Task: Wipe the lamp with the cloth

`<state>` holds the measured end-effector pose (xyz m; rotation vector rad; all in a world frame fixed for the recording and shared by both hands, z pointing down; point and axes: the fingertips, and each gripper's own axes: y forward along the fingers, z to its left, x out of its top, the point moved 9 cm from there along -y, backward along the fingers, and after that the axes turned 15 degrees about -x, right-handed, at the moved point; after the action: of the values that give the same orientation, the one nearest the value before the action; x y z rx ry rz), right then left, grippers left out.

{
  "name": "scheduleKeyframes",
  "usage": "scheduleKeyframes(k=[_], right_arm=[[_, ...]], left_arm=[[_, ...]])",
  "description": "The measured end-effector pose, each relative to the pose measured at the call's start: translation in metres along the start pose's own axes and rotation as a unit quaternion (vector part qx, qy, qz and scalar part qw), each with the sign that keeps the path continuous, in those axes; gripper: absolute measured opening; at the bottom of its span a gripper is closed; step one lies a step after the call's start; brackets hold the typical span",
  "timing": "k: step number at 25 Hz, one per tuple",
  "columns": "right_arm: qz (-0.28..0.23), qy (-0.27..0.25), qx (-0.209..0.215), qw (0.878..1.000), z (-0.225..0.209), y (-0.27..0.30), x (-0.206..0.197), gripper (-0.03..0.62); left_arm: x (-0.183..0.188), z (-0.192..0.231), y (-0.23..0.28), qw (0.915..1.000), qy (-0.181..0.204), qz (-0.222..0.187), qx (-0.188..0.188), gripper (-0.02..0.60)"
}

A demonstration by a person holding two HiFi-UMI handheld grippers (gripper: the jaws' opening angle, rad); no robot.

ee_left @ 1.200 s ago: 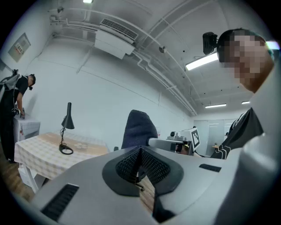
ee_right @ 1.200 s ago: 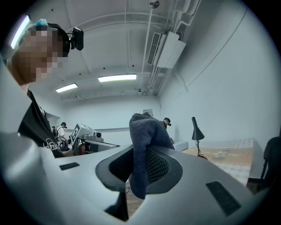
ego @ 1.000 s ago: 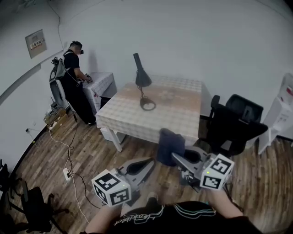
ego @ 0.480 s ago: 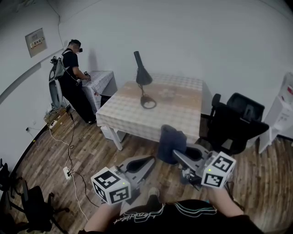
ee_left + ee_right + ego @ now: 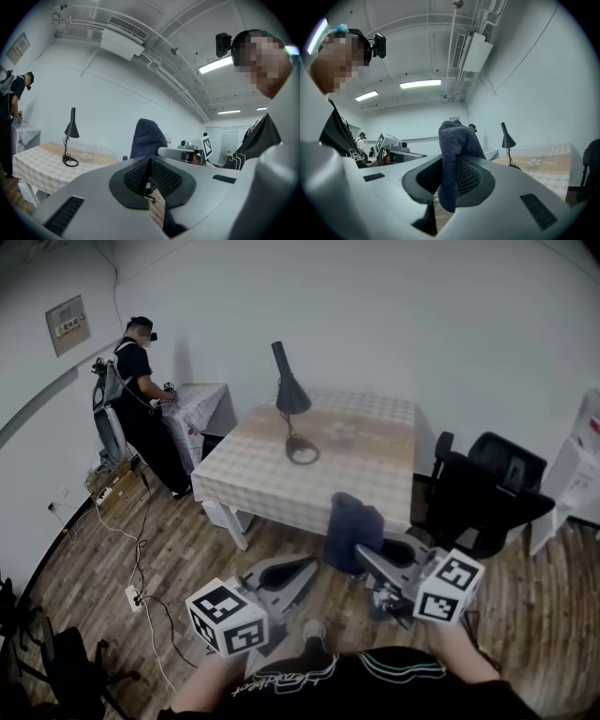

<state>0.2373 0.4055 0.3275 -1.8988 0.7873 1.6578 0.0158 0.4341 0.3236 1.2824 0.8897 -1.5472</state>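
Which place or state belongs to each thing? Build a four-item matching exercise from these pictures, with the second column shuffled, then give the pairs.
1 desk lamp
2 cloth
3 left gripper
4 office chair

A jaws shut, nothing between them
B standing on the table
C on the floor beside the table
D clamped in the right gripper

Pairs: 1-B; 2-D; 3-A; 4-C

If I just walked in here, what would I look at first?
Probably the fuzzy dark blue-grey cloth sticking up from the right tongs, which are pinched shut on it. Next, the tall black desk lamp standing on the table with the checked tablecloth ahead. A person in black stands by the left wall.
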Motion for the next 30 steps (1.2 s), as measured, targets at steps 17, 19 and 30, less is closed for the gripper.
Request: scheduleKeyframes(k=[17, 19, 30], right_arm=[[0.019, -0.001, -0.035, 0.999, -0.087, 0.138, 0.013, 0.057], [0.021, 0.0, -0.038, 0.999, -0.102, 0.161, 0.016, 0.057], [0.038, 0.01, -0.05, 0.998, -0.183, 0.288, 0.015, 0.057]], left_arm=[[0.031, 0.174, 0.019, 0.9994, -0.027, -0.008, -0.018, -0.002], [0.036, 0.203, 0.023, 0.9993, -0.032, -0.009, -0.018, -0.002], [0.053, 0.358, 0.045, 0.9984, -0.052, -0.002, -0.022, -0.002]])
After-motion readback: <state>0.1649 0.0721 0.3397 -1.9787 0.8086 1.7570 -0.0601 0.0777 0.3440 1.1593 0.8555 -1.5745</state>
